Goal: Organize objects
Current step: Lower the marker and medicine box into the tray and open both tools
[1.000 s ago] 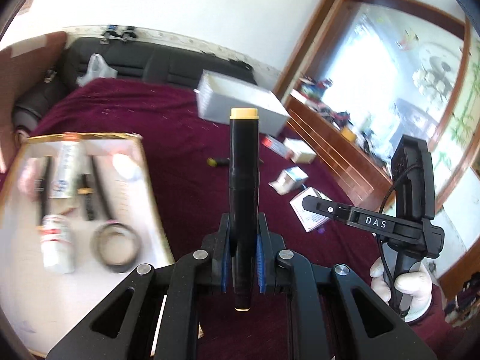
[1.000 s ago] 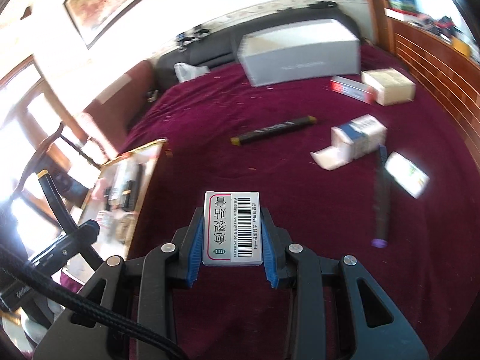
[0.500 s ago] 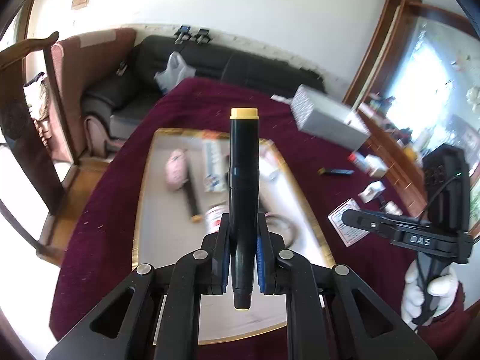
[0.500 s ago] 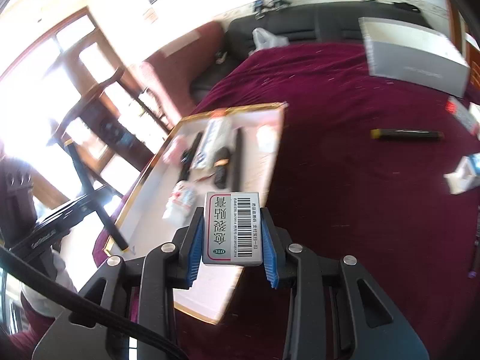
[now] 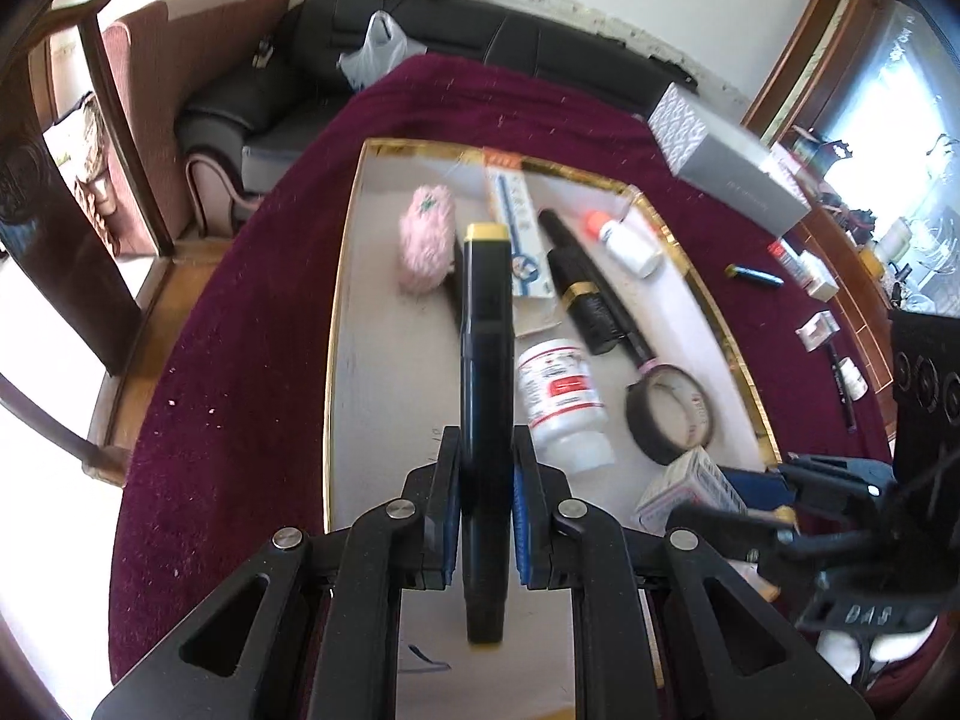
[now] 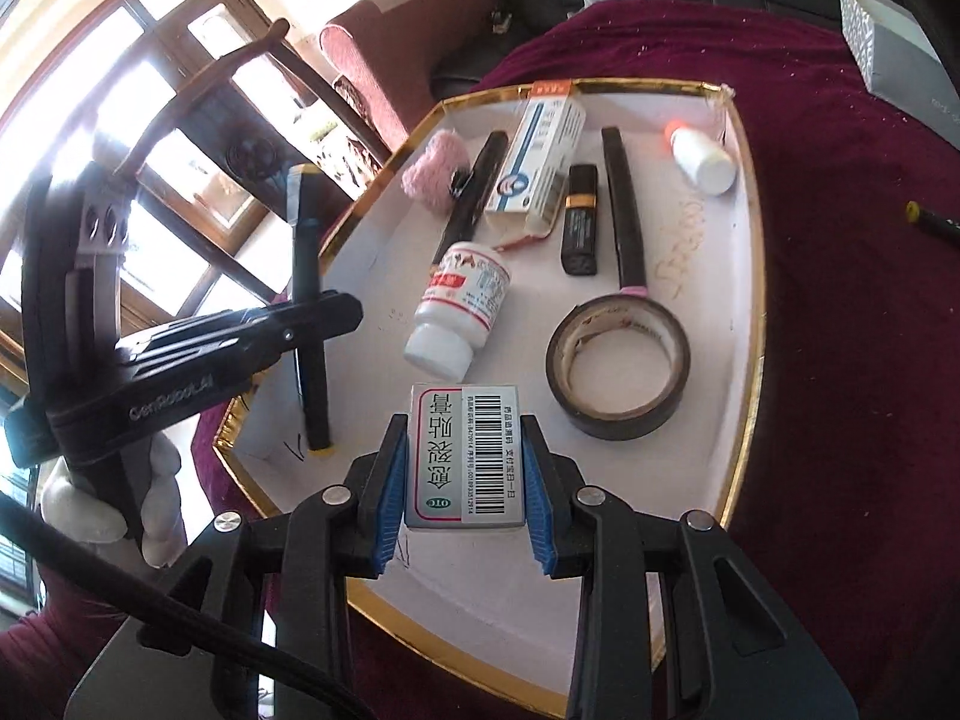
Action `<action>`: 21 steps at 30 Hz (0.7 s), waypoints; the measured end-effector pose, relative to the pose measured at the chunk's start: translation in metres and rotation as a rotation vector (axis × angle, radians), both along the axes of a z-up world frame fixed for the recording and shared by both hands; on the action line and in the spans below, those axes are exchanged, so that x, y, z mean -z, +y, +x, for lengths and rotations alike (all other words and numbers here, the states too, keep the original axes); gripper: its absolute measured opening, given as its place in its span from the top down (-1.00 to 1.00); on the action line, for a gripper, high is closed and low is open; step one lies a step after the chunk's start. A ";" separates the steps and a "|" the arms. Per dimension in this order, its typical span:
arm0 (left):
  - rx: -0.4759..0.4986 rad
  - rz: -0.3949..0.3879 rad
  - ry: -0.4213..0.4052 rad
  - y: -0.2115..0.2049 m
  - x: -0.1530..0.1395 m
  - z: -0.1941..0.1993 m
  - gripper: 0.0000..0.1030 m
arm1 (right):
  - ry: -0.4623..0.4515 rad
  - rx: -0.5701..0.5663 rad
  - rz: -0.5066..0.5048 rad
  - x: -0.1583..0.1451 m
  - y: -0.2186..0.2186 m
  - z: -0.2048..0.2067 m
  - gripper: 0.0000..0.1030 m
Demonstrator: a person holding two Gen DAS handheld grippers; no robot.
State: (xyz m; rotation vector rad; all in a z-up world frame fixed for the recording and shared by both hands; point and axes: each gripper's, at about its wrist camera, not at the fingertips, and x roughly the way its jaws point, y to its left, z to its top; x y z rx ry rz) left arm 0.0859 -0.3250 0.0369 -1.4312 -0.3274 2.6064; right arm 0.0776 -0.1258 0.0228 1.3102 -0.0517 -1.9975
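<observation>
Both grippers over the gold-rimmed white tray (image 6: 757, 276) on the maroon tablecloth (image 5: 240, 324). Left gripper (image 5: 486, 516) jaws pinching a black marker with a yellow cap (image 5: 487, 372), held lengthwise along the fingers; in the right wrist view it hangs over the tray's near-left corner, lower tip close to the floor, contact unclear. Right gripper (image 6: 463, 480) jaws clamped on a small grey medicine box with a barcode (image 6: 465, 456), above the tray's near edge, just near of the black tape roll (image 6: 618, 366). Tray contents: white pill bottle (image 6: 459, 312) lying centre, pink fluffy item (image 6: 433, 171) far left, blue-white carton (image 6: 537, 156), black lipstick tube (image 6: 581, 228), long black pens beside it, small white dropper bottle (image 6: 702, 159) far right. Off tray on the cloth to the right: another marker (image 5: 753, 275), small boxes, grey box (image 5: 726, 168) at far right.
</observation>
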 end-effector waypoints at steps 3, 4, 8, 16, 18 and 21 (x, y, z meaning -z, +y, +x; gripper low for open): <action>-0.010 0.001 -0.031 -0.003 0.008 -0.010 0.77 | -0.006 0.008 0.017 0.007 -0.004 -0.003 0.37; -0.013 -0.001 -0.039 -0.004 0.010 -0.012 0.77 | -0.005 0.010 0.023 0.009 -0.005 -0.005 0.37; -0.022 0.006 -0.037 -0.007 0.011 -0.016 0.77 | 0.005 0.014 0.043 0.011 -0.010 -0.009 0.37; -0.059 0.038 -0.034 -0.012 0.008 -0.016 0.69 | 0.050 0.016 0.092 0.010 -0.022 -0.013 0.37; -0.075 0.043 -0.029 -0.015 0.006 -0.014 0.53 | 0.048 0.018 0.094 0.012 -0.023 -0.013 0.37; -0.092 0.058 -0.002 -0.017 -0.002 -0.009 0.31 | 0.065 0.022 0.107 0.011 -0.025 -0.012 0.37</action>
